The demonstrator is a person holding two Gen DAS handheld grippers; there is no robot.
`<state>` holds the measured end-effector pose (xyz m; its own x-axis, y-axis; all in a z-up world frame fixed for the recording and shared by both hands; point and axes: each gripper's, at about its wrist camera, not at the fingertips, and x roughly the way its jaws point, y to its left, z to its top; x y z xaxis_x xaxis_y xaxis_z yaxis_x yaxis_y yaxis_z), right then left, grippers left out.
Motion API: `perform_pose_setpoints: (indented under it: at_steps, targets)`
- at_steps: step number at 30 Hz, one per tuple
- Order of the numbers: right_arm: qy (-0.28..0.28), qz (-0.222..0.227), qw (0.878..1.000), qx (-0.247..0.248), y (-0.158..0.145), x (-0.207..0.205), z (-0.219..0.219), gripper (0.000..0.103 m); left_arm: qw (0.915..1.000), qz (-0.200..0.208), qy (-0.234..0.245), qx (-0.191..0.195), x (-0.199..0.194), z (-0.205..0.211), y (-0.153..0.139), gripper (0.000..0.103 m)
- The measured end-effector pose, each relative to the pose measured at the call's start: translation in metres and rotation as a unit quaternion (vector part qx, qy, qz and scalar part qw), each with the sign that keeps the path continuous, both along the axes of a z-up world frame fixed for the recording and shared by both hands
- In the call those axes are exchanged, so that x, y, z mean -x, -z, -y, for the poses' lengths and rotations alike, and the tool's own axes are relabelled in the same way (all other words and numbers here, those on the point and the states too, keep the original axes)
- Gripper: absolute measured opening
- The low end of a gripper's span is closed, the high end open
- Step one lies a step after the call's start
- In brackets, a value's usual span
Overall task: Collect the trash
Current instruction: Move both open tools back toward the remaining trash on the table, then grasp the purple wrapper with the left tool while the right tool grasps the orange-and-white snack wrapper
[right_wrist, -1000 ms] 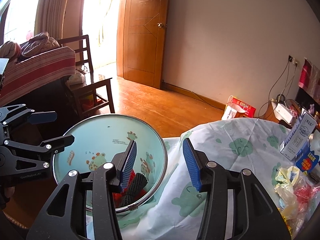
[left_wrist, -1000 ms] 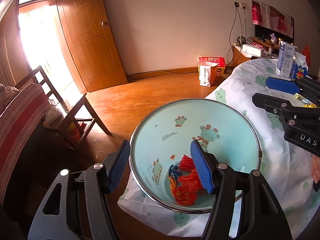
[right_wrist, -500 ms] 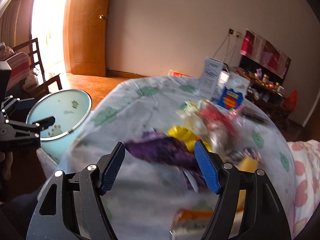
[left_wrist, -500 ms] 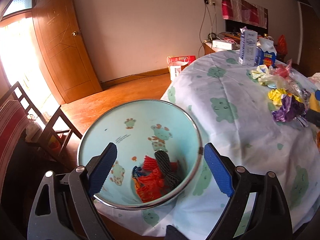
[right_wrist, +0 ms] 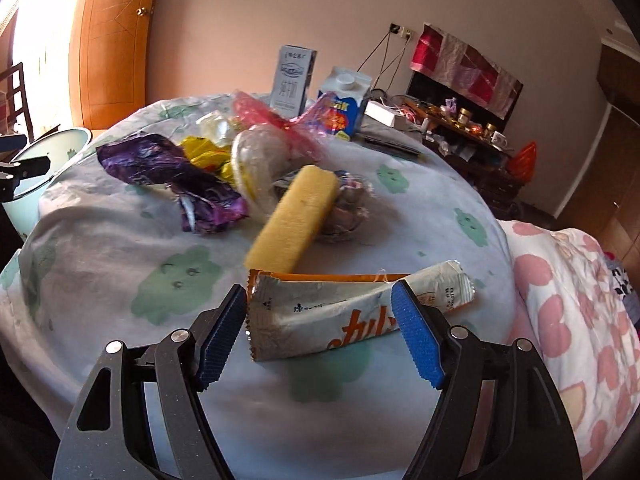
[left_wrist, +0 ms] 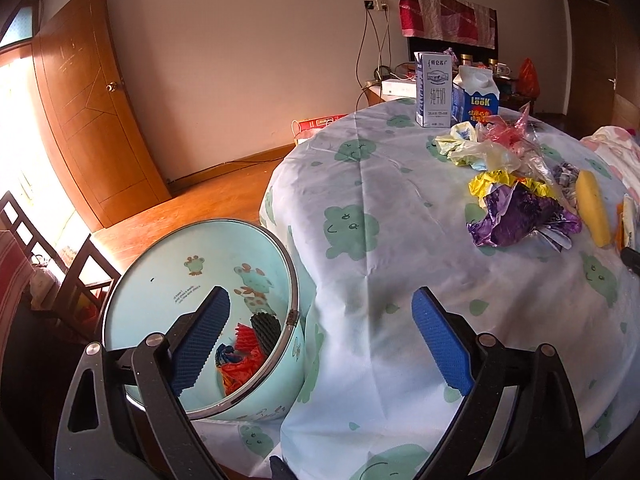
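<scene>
One light, crinkly snack wrapper [right_wrist: 344, 312] lies between the right gripper [right_wrist: 320, 332]'s parted jaws; pinch its middle.

My pads [right_wrist: 416, 340] are ribbed blue rubber; the wrapper [right_wrist: 352, 312] looks crinkled glossy plastic, the tablecloth [right_wrist: 120, 240] matt cloth, the bin [left_wrist: 192, 288] metal-rimmed.
</scene>
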<state>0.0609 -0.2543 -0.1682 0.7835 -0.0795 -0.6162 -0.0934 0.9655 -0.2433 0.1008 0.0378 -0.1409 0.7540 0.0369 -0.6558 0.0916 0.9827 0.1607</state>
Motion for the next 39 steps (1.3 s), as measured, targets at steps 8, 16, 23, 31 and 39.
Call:
perform_pose_setpoints:
  at_steps: [8,16,23,31,39]
  targets:
    - [0.044,0.007,0.998,-0.048,-0.010,0.006,0.053,0.074,1.0000,0.005,0.001,0.000,-0.008,0.009,-0.005,0.091]
    - [0.093,0.028,0.988,-0.120,-0.029,0.013,0.066,0.078,0.9993,0.034,0.018,-0.001,-0.011,0.032,-0.024,0.091]
    - [0.179,-0.026,0.969,-0.170,-0.013,-0.034,0.082,0.077,0.9975,0.054,0.044,0.012,-0.025,0.069,-0.031,0.091]
    - [0.170,-0.040,0.970,-0.167,0.000,-0.037,0.083,0.030,0.9947,0.025,0.099,-0.008,-0.039,0.112,-0.005,0.091]
    - [0.150,-0.031,0.976,-0.157,0.001,-0.033,0.087,0.014,0.9892,-0.018,0.145,-0.015,-0.045,0.128,0.014,0.013]
